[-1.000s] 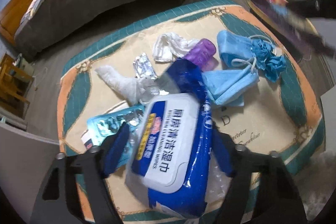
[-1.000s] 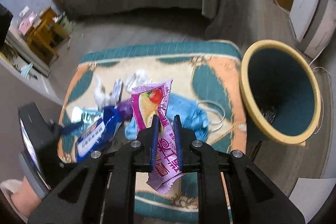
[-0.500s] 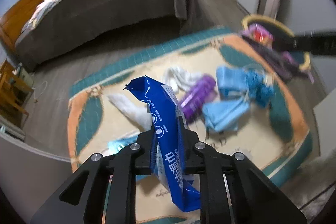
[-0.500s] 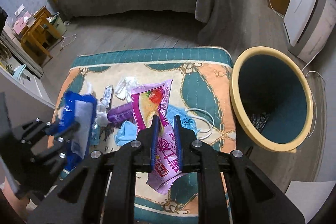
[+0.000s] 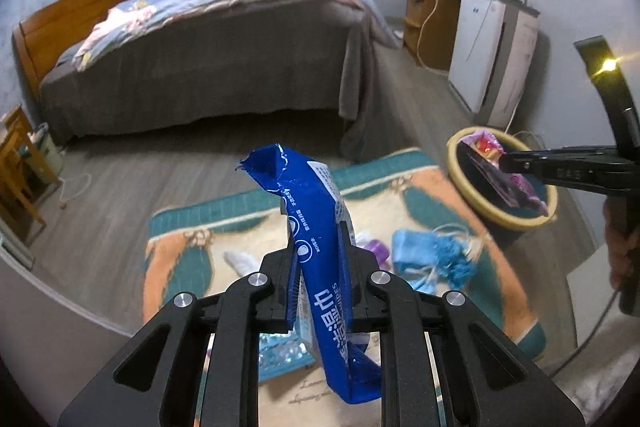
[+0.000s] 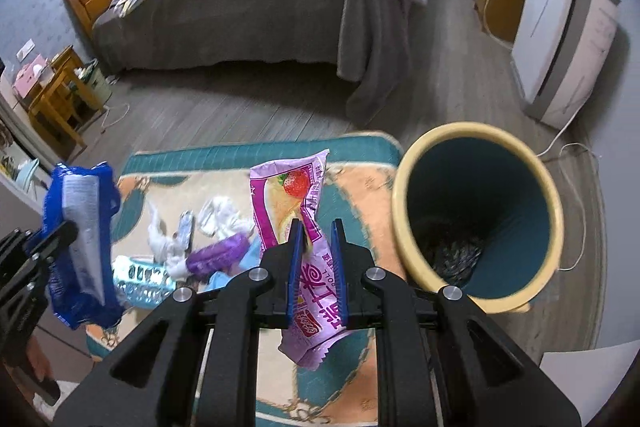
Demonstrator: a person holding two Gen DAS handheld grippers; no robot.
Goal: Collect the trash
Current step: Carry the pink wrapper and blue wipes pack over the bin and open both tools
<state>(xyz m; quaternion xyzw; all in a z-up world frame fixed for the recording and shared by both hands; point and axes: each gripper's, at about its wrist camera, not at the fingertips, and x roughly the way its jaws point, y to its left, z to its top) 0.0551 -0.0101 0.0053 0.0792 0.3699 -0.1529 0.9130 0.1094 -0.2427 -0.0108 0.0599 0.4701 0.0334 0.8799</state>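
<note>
The right gripper (image 6: 316,247) pinches the pink snack wrapper (image 6: 298,227) just left of the bin (image 6: 408,239), nearer than the left gripper (image 5: 320,251), which clamps the blue wipes pack (image 5: 316,227) over the rug (image 5: 420,195).

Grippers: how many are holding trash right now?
2. The left gripper is shut on the blue wet-wipes pack, lifted above the rug. The right gripper is shut on the pink snack wrapper, beside the bin.
</note>
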